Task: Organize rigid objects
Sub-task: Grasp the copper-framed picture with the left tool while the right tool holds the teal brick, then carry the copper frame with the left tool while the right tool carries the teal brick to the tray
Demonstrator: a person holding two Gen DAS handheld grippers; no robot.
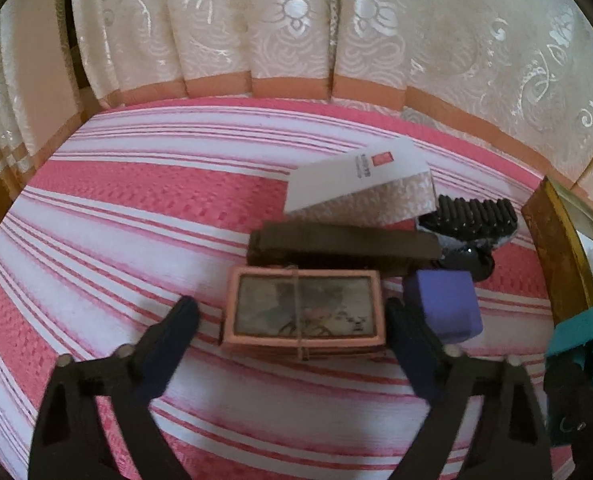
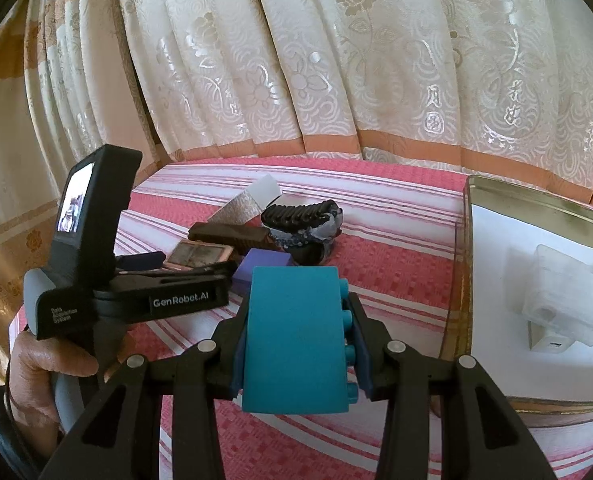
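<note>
— Report the items on the striped cloth.

— Pink-framed box [image 1: 302, 312], tied with string, lies flat in front of my left hand-held gripper. Just behind it lies a dark brown bar [image 1: 342, 246]; behind that, a white carton [image 1: 360, 182], tilted. A purple block [image 1: 442, 306] sits just right of the pink box, with a black ribbed clip [image 1: 474, 216] behind it.

— And the teal one?

— Teal studded block [image 2: 296, 340]: upright, clamped in my right hand-held gripper.

Black left gripper [image 2: 168, 264] marked GenRobot.AI, grey handle, blue pads [image 1: 410, 344], silver screws
</note>
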